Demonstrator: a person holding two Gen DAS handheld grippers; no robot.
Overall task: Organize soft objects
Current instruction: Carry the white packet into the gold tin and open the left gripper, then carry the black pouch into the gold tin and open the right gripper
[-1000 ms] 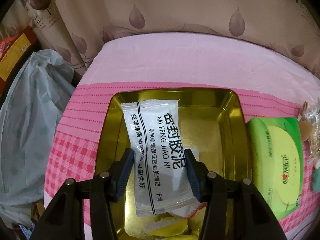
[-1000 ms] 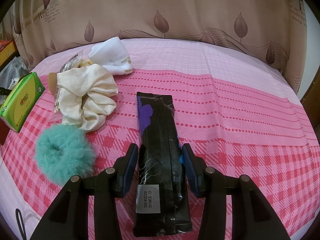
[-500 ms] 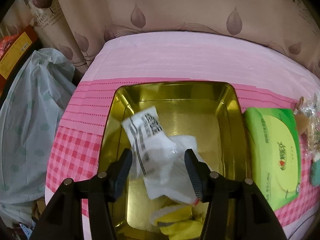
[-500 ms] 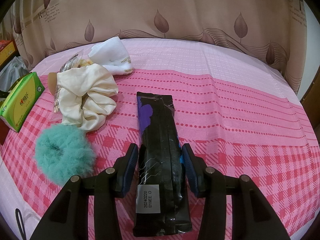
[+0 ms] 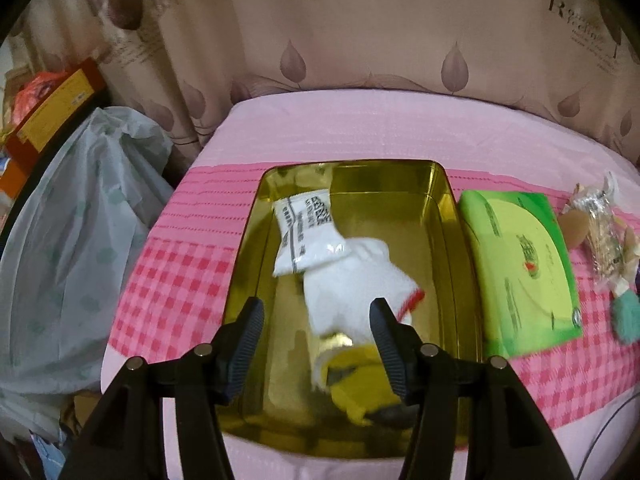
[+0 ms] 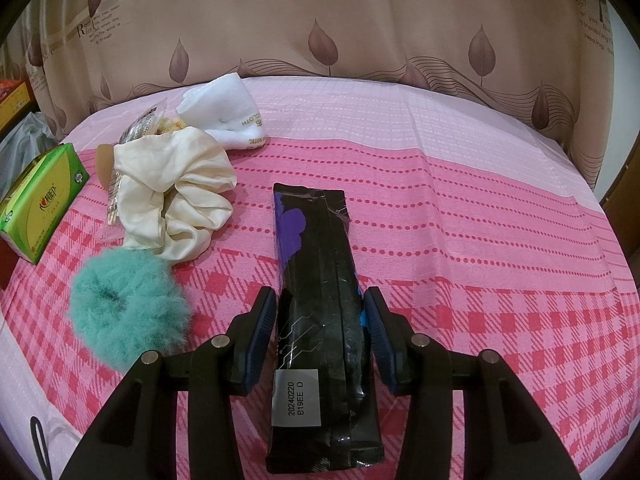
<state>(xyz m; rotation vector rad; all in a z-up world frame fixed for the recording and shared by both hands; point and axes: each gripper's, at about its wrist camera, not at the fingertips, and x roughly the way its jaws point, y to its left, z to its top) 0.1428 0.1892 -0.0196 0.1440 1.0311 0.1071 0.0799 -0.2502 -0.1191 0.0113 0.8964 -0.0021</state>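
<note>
- Left wrist view: my left gripper (image 5: 316,344) sits low in the frame, above the gold tin (image 5: 448,248), with its jaws apart and nothing between the pads.
- In the tin, a white sachet (image 5: 300,240) lies in the upper left part, tilted, its lower end resting on a white sock (image 5: 352,284) at the tin's centre.
- Below the sock, near the bottom of the tin, I see a yellow item (image 5: 360,384); it is partly hidden by my right finger (image 5: 388,348) and I cannot tell what it is.
- Just right of the tin, a green tissue pack (image 5: 520,264) lies touching or almost touching its wall.
- At the far right edge I see a clear snack wrapper (image 5: 600,224) and a bit of teal fluff (image 5: 628,312).
- At the left, off the cloth (image 5: 180,292), a pale plastic bag (image 5: 68,232) bulges.
- Right wrist view: my right gripper (image 6: 320,332) has its jaws around a black pouch (image 6: 316,280) that lies lengthwise on the pink cloth; both pads sit close against its sides, but I cannot tell whether they are squeezing it.
- Left of the pouch lie a teal scrunchie (image 6: 128,308) and, above it, a cream scrunchie (image 6: 176,204), the two touching.
- A white towel (image 6: 224,112) lies in the upper left, and the tissue pack (image 6: 40,200) is at the left edge.
</note>
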